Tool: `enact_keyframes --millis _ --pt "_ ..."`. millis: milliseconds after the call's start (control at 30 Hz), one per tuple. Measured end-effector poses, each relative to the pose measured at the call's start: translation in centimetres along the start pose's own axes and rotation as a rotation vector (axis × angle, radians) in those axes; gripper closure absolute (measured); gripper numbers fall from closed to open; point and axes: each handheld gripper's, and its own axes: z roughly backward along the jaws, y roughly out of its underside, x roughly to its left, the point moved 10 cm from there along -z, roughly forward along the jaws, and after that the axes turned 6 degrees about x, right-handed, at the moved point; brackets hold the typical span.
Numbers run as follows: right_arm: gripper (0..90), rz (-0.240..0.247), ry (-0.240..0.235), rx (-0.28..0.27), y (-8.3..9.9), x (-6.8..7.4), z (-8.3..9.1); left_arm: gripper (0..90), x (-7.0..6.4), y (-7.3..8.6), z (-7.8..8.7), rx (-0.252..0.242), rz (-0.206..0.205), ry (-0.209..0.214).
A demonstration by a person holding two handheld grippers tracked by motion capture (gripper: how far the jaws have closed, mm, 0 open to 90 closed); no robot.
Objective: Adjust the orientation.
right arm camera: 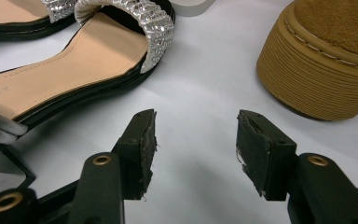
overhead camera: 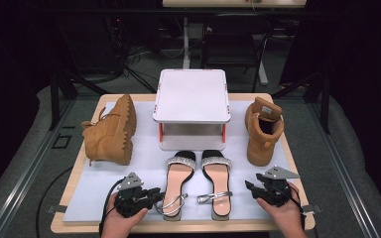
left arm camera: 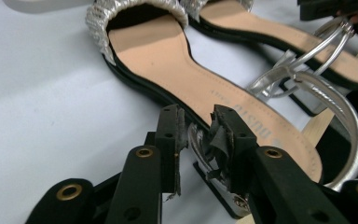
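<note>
so my left claw (left arm camera: 196, 123) sits at the heel end of the left sandal (overhead camera: 177, 183), jaws narrowed around the silver ankle strap (left arm camera: 200, 149); they look pinched on it, though i can't be sure how firmly. i judge the strap is taken because it is the one raised part that offers a grip, the sole being flat on the bench (overhead camera: 94, 198). my right claw (right arm camera: 196, 140) is spread wide with nothing between the jaws, resting on the bench beside the right sandal (overhead camera: 217, 181), probably waiting its turn. ahead of it stands a tan boot (right arm camera: 326, 60). the sandal in hand has a tan insole, black edge, a glittering toe band (left arm camera: 121, 11) at its far end from the claw, and looping silver straps.
</note>
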Motion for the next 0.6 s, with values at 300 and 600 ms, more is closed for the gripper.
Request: enact_keyframes --millis 300,600 --pt "47.3 -0.005 0.0 -0.007 -0.1 -0.1 0.1 83.5 0.0 0.4 -0.5 0.039 -0.011 -0.009" --pt "47.3 -0.006 0.0 -0.008 -0.1 -0.1 0.2 87.7 1.3 0.0 0.2 0.034 0.0 -0.056"
